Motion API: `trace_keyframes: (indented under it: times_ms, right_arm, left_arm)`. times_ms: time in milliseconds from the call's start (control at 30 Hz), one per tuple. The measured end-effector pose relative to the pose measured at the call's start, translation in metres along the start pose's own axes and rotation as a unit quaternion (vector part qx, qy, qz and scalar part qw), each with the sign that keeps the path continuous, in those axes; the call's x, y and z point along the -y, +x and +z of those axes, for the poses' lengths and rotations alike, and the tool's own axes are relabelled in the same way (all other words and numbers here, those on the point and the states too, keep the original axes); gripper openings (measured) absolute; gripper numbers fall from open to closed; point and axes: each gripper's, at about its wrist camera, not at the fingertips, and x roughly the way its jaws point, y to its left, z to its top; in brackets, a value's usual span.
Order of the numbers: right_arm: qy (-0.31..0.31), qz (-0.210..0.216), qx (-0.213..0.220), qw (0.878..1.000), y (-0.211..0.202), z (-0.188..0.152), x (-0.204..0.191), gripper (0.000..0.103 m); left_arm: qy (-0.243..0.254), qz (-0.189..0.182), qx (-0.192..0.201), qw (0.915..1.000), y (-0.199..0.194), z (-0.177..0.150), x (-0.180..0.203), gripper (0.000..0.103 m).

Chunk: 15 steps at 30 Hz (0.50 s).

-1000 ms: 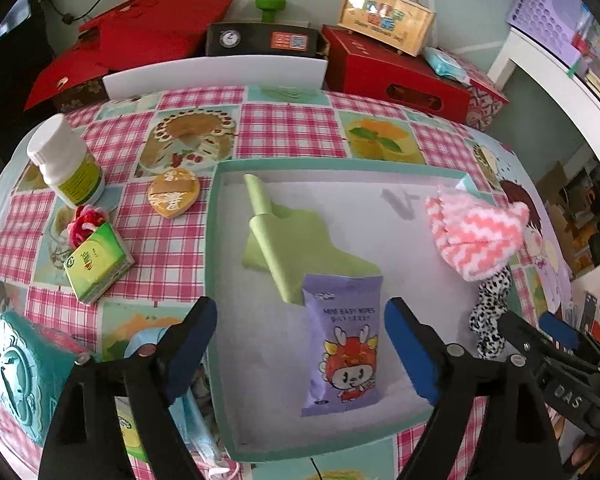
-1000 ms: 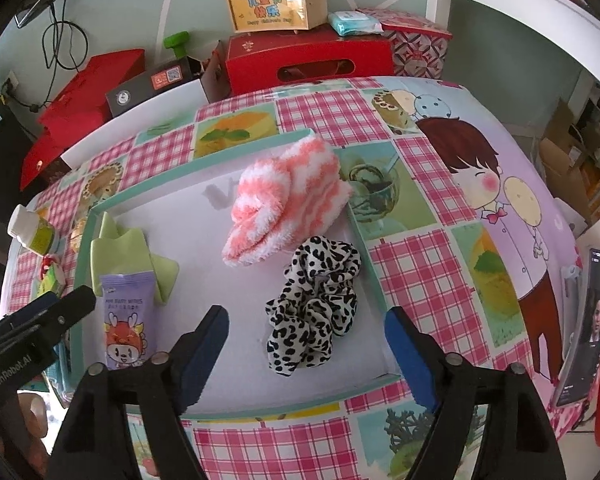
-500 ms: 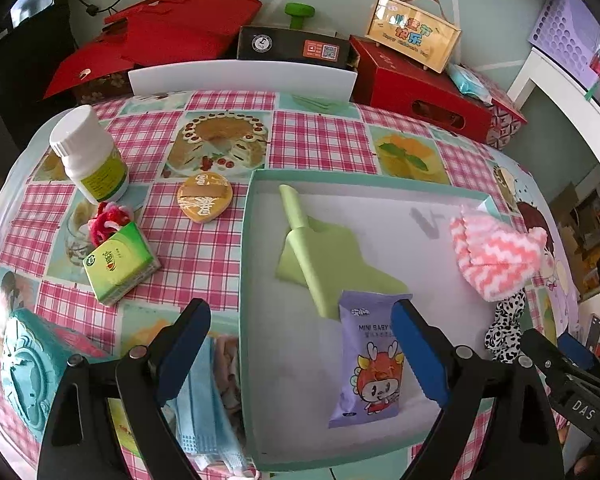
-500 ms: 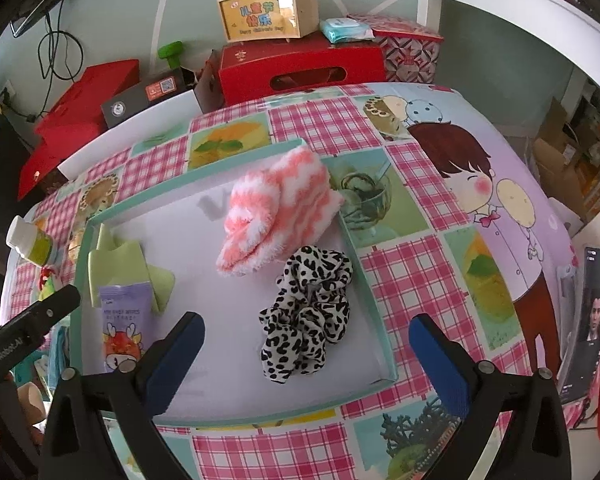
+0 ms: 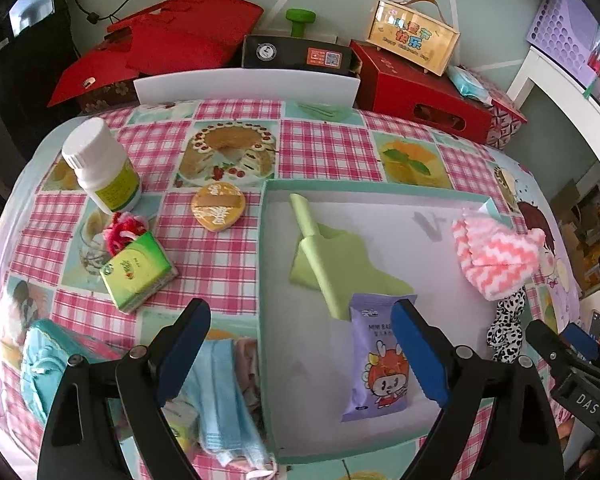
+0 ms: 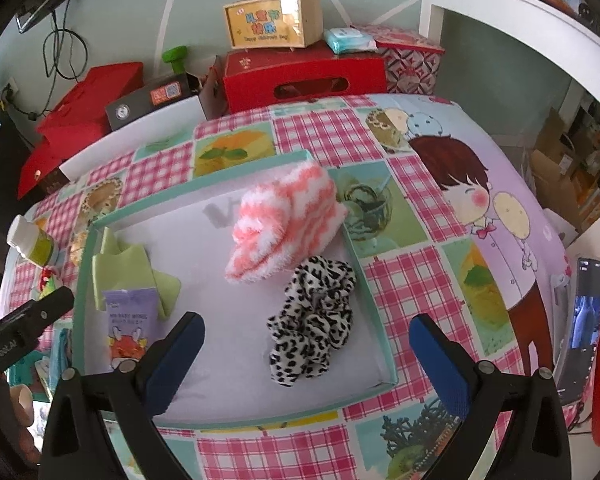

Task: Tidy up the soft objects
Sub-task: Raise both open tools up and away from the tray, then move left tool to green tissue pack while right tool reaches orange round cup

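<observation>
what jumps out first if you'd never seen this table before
The fluffy pink-and-white striped sock draws the eye first, lying at the far right corner of the shallow teal-rimmed tray. Right in front of it in the tray sits a leopard-print scrunchie, with the open right hand-held gripper poised above. The pink plaid tablecloth with its cartoon child frames it all.

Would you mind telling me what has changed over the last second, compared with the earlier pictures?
The right hand-held gripper has just been opening wider, with nothing pressed between its pads; it hangs above the leopard scrunchie. The left hand-held gripper is open and empty, with more of the table left of the tray in its view. The scrunchie, pink sock, green cloth and wipes packet lie unmoved in the tray.
</observation>
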Motion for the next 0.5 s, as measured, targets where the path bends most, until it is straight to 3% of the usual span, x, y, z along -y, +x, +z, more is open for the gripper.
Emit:
trace_keyframes:
  times_ms: [500]
  right_arm:
    - [-0.031,0.024,0.01,0.999,-0.006,0.0,-0.037,0.103]
  left_arm:
    - [-0.051,0.043,0.042,0.9969,-0.041,0.015,-0.066,0.092]
